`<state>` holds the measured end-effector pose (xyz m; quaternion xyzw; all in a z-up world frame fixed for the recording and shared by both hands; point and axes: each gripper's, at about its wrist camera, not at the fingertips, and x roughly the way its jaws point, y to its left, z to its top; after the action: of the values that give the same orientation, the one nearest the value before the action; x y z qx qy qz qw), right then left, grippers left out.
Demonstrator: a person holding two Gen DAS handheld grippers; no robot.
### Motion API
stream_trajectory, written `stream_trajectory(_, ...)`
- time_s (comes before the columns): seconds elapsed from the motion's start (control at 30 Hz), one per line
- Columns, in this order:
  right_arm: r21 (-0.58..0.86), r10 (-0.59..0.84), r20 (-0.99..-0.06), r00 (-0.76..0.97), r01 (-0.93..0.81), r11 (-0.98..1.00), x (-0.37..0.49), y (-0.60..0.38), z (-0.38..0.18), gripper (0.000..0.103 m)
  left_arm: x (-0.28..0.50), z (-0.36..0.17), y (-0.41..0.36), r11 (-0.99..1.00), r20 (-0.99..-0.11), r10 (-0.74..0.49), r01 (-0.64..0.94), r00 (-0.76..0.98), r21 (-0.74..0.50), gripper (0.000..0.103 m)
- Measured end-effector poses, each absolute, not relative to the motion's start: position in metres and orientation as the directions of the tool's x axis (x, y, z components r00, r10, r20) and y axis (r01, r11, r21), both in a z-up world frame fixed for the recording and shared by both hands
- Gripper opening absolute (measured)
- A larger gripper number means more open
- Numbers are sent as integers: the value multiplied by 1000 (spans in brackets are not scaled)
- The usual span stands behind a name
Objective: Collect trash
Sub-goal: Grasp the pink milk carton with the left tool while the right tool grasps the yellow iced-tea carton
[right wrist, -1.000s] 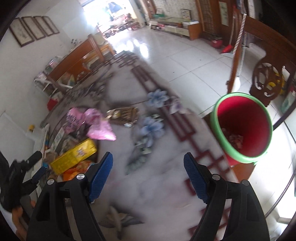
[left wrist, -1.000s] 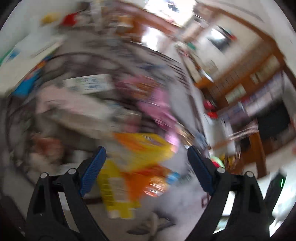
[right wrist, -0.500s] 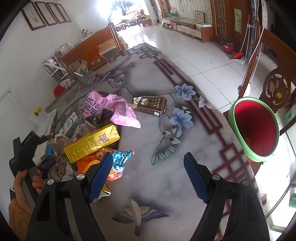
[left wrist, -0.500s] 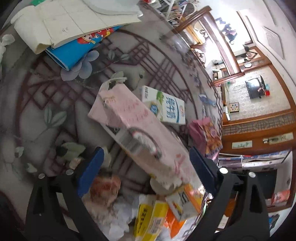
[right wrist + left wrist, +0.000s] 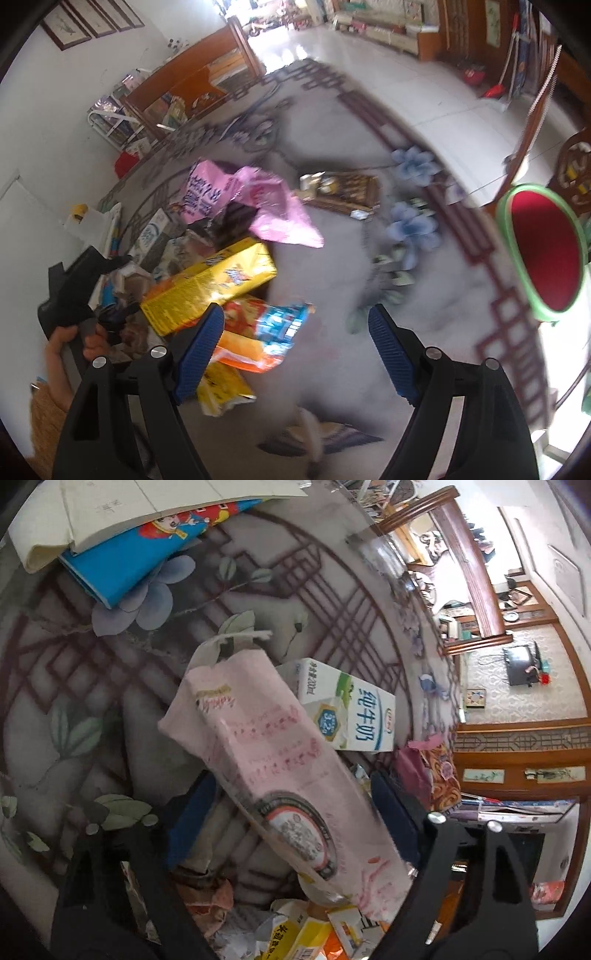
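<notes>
In the left wrist view a long pink carton (image 5: 273, 760) lies tilted between the open jaws of my left gripper (image 5: 291, 819), over a heap of trash. A white and blue milk carton (image 5: 347, 709) lies just beyond it. In the right wrist view my right gripper (image 5: 295, 350) is open and empty above the table, near an orange snack bag (image 5: 251, 332) and a yellow box (image 5: 210, 284). A pink plastic bag (image 5: 258, 203) and a brown packet (image 5: 343, 192) lie farther off. The left gripper (image 5: 74, 291) shows at the left, held by a hand.
A red bin with a green rim (image 5: 543, 251) stands beyond the table's right edge. A blue book and papers (image 5: 147, 528) lie at the table's far side. Wooden chairs and tiled floor surround the patterned table (image 5: 406, 295).
My left gripper has moved closer over the pink carton, which now lies between its jaws. My right gripper has shifted left and down toward the snack bags.
</notes>
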<state>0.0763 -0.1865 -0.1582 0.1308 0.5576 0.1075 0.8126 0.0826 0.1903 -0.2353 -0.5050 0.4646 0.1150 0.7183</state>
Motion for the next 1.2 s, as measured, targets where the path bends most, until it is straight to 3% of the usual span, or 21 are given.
stream_trajectory(0.1, 426, 406, -868, 286, 6, 905, 92, -176, -172, 78, 78, -230, 191, 481, -763, -340, -595, 550, -644, 69)
stream_trajectory(0.17, 484, 461, -855, 238, 44, 874, 105, -168, -184, 78, 77, -222, 190, 505, -743, -355, -552, 568, -663, 50)
stream_trajectory(0.33, 512, 494, -849, 187, 62, 857, 128, -145, -197, 78, 70, -198, 178, 657, -765, -341, -444, 547, -610, 48)
stream_trajectory(0.53, 529, 516, -847, 130, 99, 843, 151, -124, -214, 81, 66, -201, 162, 656, -739, -440, -379, 510, -653, 47)
stream_trajectory(0.77, 551, 549, -834, 54, 125, 825, 157, -107, -237, 82, 71, -216, 147, 658, -750, -476, -379, 459, -650, 48)
stream_trajectory(0.83, 572, 570, -820, 54, 135, 809, 156, -108, -240, 75, 71, -217, 145, 660, -754, -471, -385, 457, -645, 46)
stream_trajectory(0.87, 580, 576, -815, 67, 127, 805, 155, -110, -238, 71, 71, -218, 146, 661, -757, -466, -388, 457, -642, 38)
stream_trajectory(0.93, 602, 595, -799, 87, 109, 791, 155, -114, -232, 42, 68, -218, 148, 659, -757, -463, -391, 462, -642, 34)
stream_trajectory(0.97, 605, 598, -796, 92, 100, 790, 155, -115, -229, 36, 66, -217, 150, 660, -757, -458, -392, 465, -640, 34)
stream_trajectory(1.07, 619, 613, -783, 104, 51, 783, 157, -118, -217, 0, 63, -211, 150, 664, -753, -451, -383, 480, -642, 33)
stream_trajectory(1.2, 641, 637, -764, 103, 7, 768, 150, -119, -206, 0, 61, -197, 146, 689, -750, -429, -354, 503, -632, 33)
